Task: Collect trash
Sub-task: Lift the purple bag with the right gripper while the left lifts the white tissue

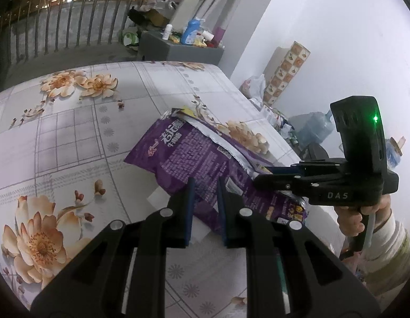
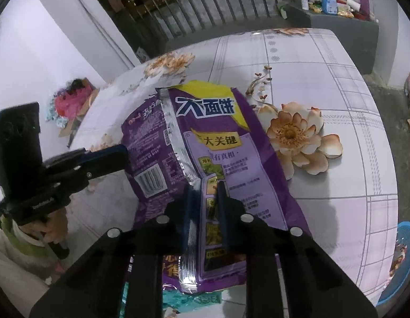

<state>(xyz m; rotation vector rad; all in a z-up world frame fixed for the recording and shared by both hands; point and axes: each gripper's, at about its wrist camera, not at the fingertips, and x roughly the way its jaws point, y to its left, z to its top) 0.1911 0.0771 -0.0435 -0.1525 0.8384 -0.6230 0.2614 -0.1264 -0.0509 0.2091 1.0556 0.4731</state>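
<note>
Purple snack bag lying crumpled on the floral tablecloth, silver inner seam exposed along its length, yellow corner at the far end. Left gripper low at the bag's near edge, blue-padded fingers apart with the purple film showing between them; cannot tell whether either pad touches the film. A white sheet flat on the cloth just beside the left finger, partly under the bag. Right gripper astride the bag's near end, fingers apart with the seam and printed panel between them, not pinched. From the left wrist view, the right gripper reaching in from the side, fingertips at the bag's torn edge. Teal wrapper poking out beneath the bag's near end. Blue basket at the table's right edge. Grey cabinet beyond the table, crowded with bottles, a blue bottle among them. Metal railing behind.
</note>
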